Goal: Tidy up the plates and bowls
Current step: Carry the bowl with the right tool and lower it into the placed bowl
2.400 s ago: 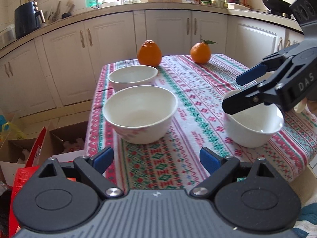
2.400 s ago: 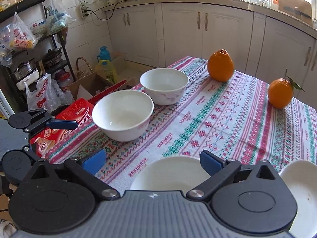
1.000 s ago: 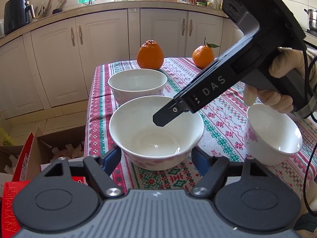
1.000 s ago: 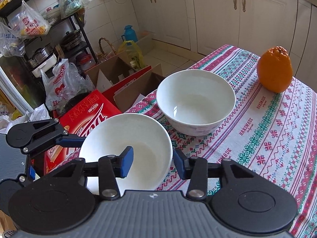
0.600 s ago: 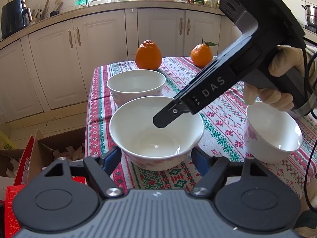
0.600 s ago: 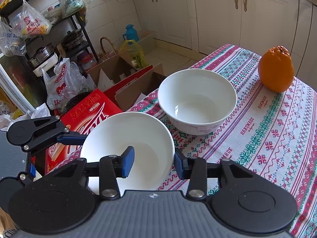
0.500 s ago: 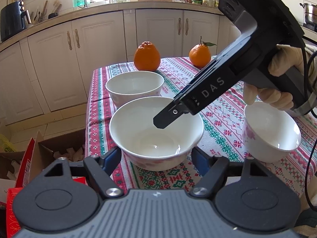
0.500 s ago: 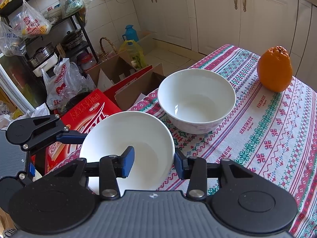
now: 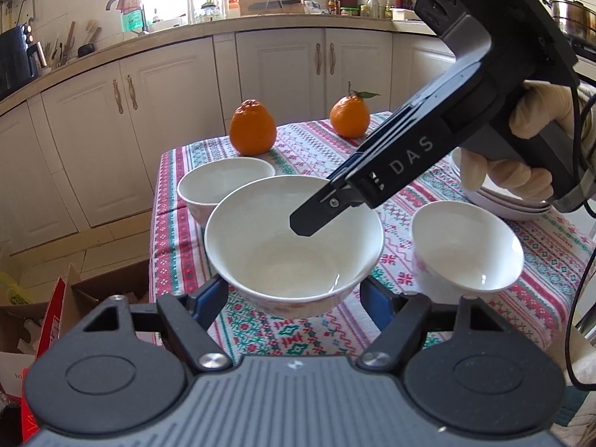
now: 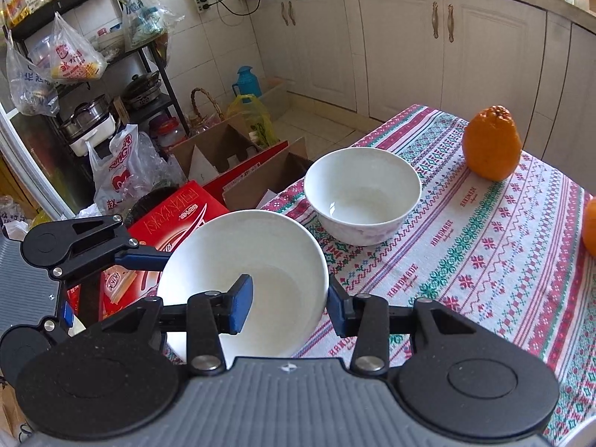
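A white bowl (image 9: 294, 246) is held above the patterned tablecloth (image 9: 298, 331). My right gripper (image 10: 287, 303) straddles its rim, one pad inside and one outside; the rim does not look pinched, so I call it open. It also shows in the left wrist view (image 9: 320, 208). My left gripper (image 9: 294, 298) is open, its fingers either side of the bowl's base. A second bowl (image 9: 223, 186) sits behind, also in the right wrist view (image 10: 363, 195). A third bowl (image 9: 467, 249) stands to the right. Stacked plates (image 9: 503, 201) lie behind the hand.
Two oranges (image 9: 253, 132) (image 9: 349, 117) stand at the table's far end. Cardboard boxes and a red carton (image 10: 175, 216) lie on the floor beside the table's edge. Cabinets (image 9: 275, 74) run behind.
The bowl has risen off the cloth and come closer to my left gripper. The right gripper stays astride its rim. The plates have come into view.
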A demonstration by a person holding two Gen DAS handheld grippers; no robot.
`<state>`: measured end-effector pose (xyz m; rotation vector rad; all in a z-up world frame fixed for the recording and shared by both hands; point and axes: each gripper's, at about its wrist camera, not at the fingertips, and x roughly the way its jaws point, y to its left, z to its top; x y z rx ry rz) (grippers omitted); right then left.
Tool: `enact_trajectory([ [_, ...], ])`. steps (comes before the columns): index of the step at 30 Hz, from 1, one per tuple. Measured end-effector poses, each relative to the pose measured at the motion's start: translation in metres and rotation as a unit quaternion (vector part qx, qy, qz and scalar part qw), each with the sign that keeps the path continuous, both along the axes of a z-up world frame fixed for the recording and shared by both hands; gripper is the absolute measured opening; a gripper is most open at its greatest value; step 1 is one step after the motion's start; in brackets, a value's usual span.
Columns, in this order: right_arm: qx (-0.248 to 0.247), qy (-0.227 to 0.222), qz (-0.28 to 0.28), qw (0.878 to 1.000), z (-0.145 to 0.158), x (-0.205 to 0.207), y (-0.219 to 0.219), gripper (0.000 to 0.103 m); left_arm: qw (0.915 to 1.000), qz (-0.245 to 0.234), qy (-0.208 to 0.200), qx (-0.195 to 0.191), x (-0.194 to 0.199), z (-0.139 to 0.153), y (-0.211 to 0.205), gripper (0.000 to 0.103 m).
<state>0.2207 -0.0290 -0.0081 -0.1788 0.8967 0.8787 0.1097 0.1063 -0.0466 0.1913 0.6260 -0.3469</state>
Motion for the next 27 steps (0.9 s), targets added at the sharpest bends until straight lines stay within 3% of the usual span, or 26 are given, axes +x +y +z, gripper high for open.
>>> enact_trajectory([
  [11, 0.006, -0.029, -0.021, 0.999, 0.023, -0.037, -0.042, 0.048, 0.9994, -0.034, -0.012, 0.000, -0.023, 0.016, -0.031, 0.077],
  [27, -0.011, -0.038, -0.068, 0.997, 0.025, -0.069, -0.102, 0.048, 0.9959, -0.090, -0.004, -0.008, -0.032, 0.013, -0.082, 0.077],
])
